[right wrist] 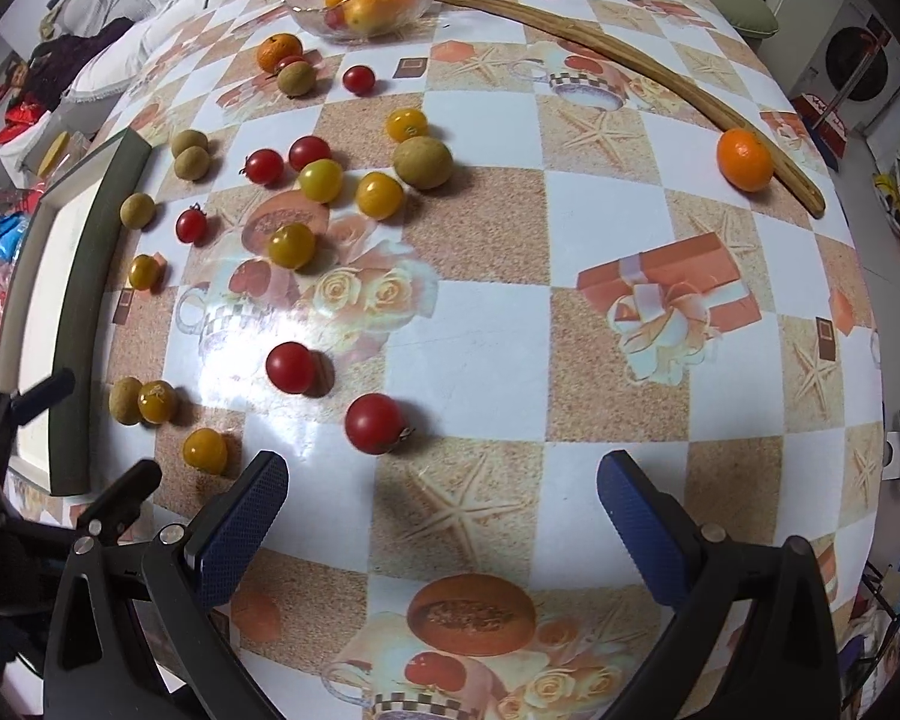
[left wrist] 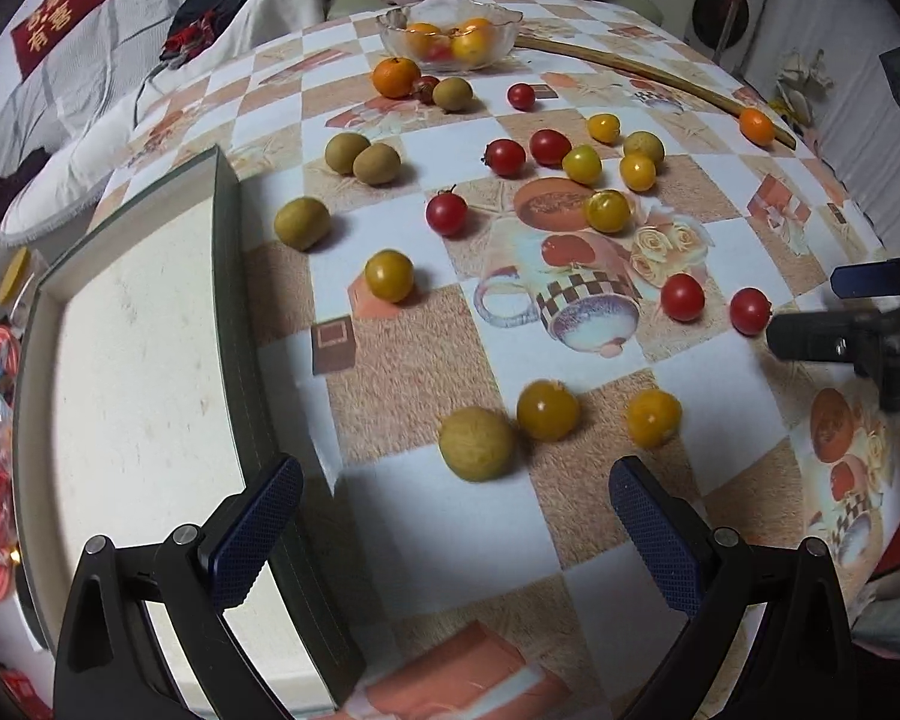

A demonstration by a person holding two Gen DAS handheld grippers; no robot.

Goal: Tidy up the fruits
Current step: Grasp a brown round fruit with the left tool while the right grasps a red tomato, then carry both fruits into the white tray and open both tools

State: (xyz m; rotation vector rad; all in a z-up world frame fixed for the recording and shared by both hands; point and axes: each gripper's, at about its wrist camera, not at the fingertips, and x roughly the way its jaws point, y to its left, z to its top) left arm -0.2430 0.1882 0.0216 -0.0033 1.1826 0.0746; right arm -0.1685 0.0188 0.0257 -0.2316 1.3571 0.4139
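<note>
Several red tomatoes, yellow tomatoes and brown-green longans lie scattered on the patterned tablecloth. My left gripper point(left wrist: 456, 510) is open and empty, just short of a longan point(left wrist: 477, 444) and two yellow tomatoes point(left wrist: 547, 418). Its left finger hangs over the rim of a green-edged tray point(left wrist: 234, 276). My right gripper point(right wrist: 444, 498) is open and empty, just behind a red tomato point(right wrist: 375, 423); another red tomato point(right wrist: 291, 367) lies beyond. A glass bowl point(left wrist: 450, 30) at the far side holds oranges and a red fruit. An orange point(right wrist: 744, 159) rests against a wooden stick.
A long curved wooden stick point(right wrist: 630, 66) lies across the far right of the table. The tray has a pale bare bottom point(left wrist: 132, 372). Bedding and clothes lie beyond the table's far edge. The right gripper shows at the right edge of the left wrist view point(left wrist: 858, 312).
</note>
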